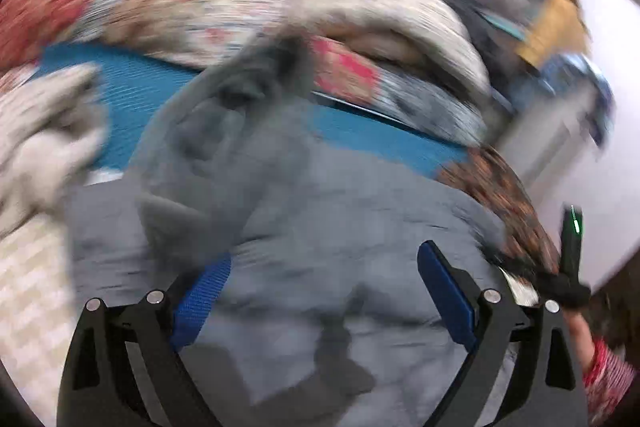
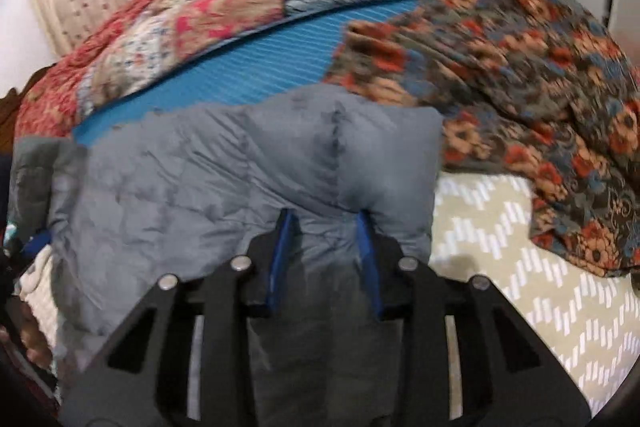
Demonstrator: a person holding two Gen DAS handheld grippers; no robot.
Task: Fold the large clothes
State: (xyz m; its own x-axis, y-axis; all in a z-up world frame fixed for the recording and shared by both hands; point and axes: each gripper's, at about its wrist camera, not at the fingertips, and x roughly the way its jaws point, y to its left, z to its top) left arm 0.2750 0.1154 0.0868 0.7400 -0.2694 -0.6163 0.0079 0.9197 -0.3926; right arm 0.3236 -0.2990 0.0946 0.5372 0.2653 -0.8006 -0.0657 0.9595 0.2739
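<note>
Grey puffer jacket (image 2: 240,163) lies on a blue mat (image 2: 256,67) atop the bed. R gripper (image 2: 326,227) pinches its padded edge, fingers narrow; L gripper (image 1: 324,287) is spread wide over it, holding nothing. Best keep R's pinch firm & lift evenly. R view alone shows the floral cloth (image 2: 520,75) sharply; L view is blurred.

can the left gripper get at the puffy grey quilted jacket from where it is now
Probably yes. The left gripper hangs open right over the puffy grey quilted jacket, with grey fabric between its blue fingers and nothing lying over it there. The right gripper already pinches another edge.
</note>
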